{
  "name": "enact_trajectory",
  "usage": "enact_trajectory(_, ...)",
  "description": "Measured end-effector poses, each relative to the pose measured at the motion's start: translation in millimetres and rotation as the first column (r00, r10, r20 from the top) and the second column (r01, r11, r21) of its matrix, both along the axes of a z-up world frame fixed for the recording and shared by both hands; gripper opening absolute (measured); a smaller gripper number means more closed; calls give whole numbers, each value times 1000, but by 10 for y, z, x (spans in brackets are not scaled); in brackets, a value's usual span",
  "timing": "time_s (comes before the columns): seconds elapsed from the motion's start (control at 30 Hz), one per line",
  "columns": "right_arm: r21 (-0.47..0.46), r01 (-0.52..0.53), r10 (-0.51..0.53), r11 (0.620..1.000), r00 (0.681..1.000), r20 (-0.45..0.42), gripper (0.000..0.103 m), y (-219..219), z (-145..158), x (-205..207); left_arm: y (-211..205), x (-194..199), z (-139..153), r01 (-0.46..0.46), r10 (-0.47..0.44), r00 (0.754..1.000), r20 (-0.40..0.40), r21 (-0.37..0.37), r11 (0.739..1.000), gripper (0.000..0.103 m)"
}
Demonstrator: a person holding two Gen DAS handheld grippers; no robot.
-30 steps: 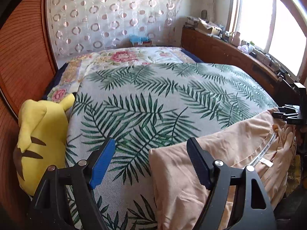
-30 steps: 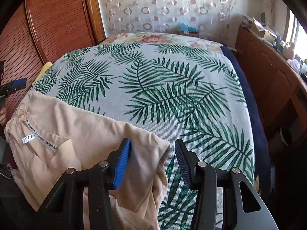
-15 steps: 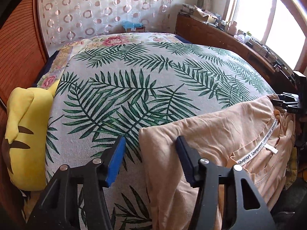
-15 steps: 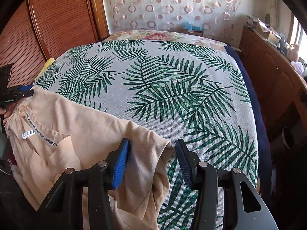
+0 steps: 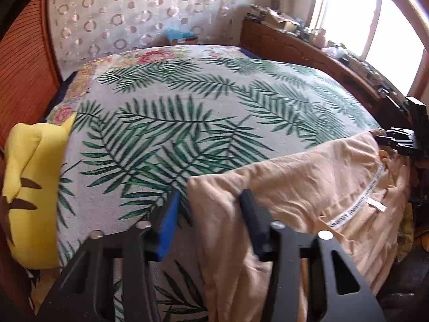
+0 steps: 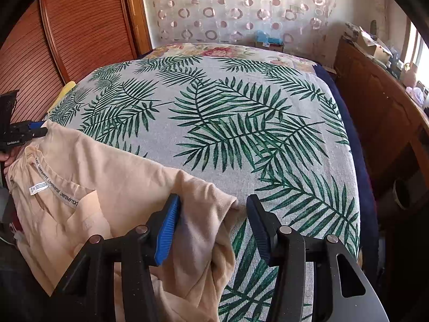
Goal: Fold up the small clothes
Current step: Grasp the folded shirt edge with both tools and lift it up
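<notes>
Closing on cloth: left gripper [image 5: 211,220] jaws just narrowing astride the peach garment [image 5: 308,187] corner, not pinching | right gripper [image 6: 214,225] likewise around its sleeve | garment lower frame, draped off bed [image 6: 241,123] edge | soft, light, limp; likely best pinched at hem corners.
</notes>
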State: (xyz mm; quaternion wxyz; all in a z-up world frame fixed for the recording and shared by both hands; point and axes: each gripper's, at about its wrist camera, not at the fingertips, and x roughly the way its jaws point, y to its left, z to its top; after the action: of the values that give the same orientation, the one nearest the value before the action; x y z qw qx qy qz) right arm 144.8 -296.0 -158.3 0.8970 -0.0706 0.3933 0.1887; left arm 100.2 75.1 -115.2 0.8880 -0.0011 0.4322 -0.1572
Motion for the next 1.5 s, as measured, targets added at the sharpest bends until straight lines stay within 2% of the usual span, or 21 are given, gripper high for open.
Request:
enact_trajectory(0.03,23,-31,31,999,1000,-1,19,15,6,-23,-11,-3,2,16,-16,1000,-3,-10,1000,29)
enact_trajectory(0.07,31,-55,55,998,998,4,16,32,12,-45,-22,-7,9,28,-28,1000,-6,-15,999,15)
enact_trajectory(0.1,15,-69,68,998,998,17,14,64,12,-75,-43,-23,33,44,-45,999,-7,-32,999,8)
enact_trajectory(0.17,20,-91,90,996,995,33,12,83,46,-134,-73,-90,153,54,-52,998,31,-44,998,8)
enact_trajectory(0.23,49,-100,96,994,993,67,11,61,159,-229,-102,-213,396,68,-62,994,93,-61,996,7)
enact_trajectory(0.37,99,-96,79,990,984,159,11,-67,553,-493,-128,-508,1035,94,-68,970,235,-99,991,7)
enact_trajectory(0.47,123,-94,62,988,969,238,11,-172,922,-740,-122,-759,1528,115,-70,937,343,-112,987,7)
enact_trajectory(0.57,116,-94,50,989,941,334,11,-270,1353,-1020,-89,-1007,1972,116,-60,888,457,-96,989,7)
enact_trajectory(0.8,95,-114,46,989,845,533,11,-452,2336,-1644,141,-1307,2635,105,-2,811,585,-142,984,7)
enact_trajectory(0.97,47,-105,53,993,782,621,11,-402,2784,-2036,251,-1543,3120,83,26,728,685,-127,988,7)
enact_trajectory(1.07,36,-107,57,994,745,664,11,-381,3009,-2234,325,-1612,3305,76,43,694,718,-132,988,7)
enact_trajectory(1.2,24,-123,69,992,701,710,11,-363,3250,-2453,346,-1664,3477,69,47,664,747,-123,990,7)
enact_trajectory(1.33,3,-96,61,995,649,758,11,-328,3439,-2639,364,-1680,3565,60,54,632,773,-118,991,7)
enact_trajectory(1.37,0,-88,56,996,641,766,11,-328,3409,-2677,373,-1680,3575,52,60,625,778,-118,992,7)
enact_trajectory(1.43,-7,-85,59,996,627,777,11,-309,3444,-2715,394,-1619,3579,48,66,622,780,-122,991,7)
enact_trajectory(1.5,-12,-80,60,997,628,776,11,-243,3335,-2557,414,-1514,3549,39,71,626,777,-122,992,7)
